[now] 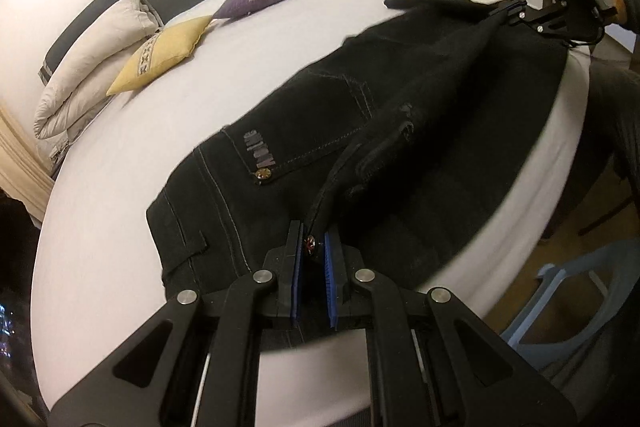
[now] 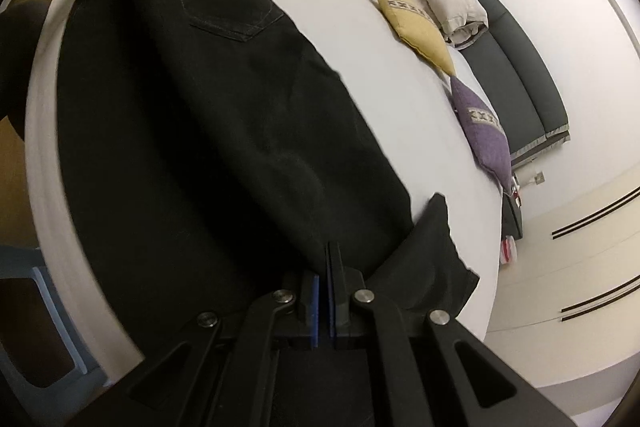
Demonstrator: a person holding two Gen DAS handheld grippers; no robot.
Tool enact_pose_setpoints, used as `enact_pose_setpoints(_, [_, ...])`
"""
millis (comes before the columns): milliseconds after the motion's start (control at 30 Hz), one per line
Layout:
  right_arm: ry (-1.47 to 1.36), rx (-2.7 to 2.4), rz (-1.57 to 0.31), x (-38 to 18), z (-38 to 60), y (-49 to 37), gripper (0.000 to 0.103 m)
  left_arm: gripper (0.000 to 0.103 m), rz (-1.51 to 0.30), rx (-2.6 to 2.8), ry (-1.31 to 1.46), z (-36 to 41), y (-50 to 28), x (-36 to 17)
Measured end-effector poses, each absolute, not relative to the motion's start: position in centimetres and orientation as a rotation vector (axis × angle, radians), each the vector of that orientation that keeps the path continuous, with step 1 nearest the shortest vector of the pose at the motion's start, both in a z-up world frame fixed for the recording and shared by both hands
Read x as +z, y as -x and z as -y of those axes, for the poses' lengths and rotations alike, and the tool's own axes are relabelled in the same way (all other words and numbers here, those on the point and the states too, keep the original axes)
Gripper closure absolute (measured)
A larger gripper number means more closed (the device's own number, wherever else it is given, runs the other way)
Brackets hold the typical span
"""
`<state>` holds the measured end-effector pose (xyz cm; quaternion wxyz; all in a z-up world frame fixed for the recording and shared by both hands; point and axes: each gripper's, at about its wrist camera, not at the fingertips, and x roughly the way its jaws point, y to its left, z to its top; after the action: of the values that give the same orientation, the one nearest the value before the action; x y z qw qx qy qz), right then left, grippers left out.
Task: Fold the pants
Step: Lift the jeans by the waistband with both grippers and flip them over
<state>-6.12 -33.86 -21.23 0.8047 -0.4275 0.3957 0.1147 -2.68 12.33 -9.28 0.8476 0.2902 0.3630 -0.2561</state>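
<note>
Left wrist view: black pants [image 1: 400, 131] stretched over a white bed [image 1: 120, 227].
Left gripper [image 1: 312, 251] clamps the waistband; right gripper [image 2: 326, 267] clamps the leg hems.

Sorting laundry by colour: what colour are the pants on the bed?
Black pants with pale stitching, clearest in the right wrist view.

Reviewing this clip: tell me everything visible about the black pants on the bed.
The black pants look like denim jeans with pale contrast stitching, a back pocket bearing grey lettering, and metal rivets. They lie lengthwise near the edge of the white bed, legs doubled one on the other, partly draped. The left gripper is shut on the waistband by a rivet; the right gripper is shut on the leg end, where a hem corner sticks out. The pillows lie apart from them.
</note>
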Motion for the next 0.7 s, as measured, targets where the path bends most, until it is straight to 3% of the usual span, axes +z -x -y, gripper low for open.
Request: enact_pose_setpoints(700, [1.000, 0.265, -0.888, -24.9, 31.8, 9.4, 0.100, 0.092, -0.797, -0.589, -0.792, -11.4, 1.5, -13.1])
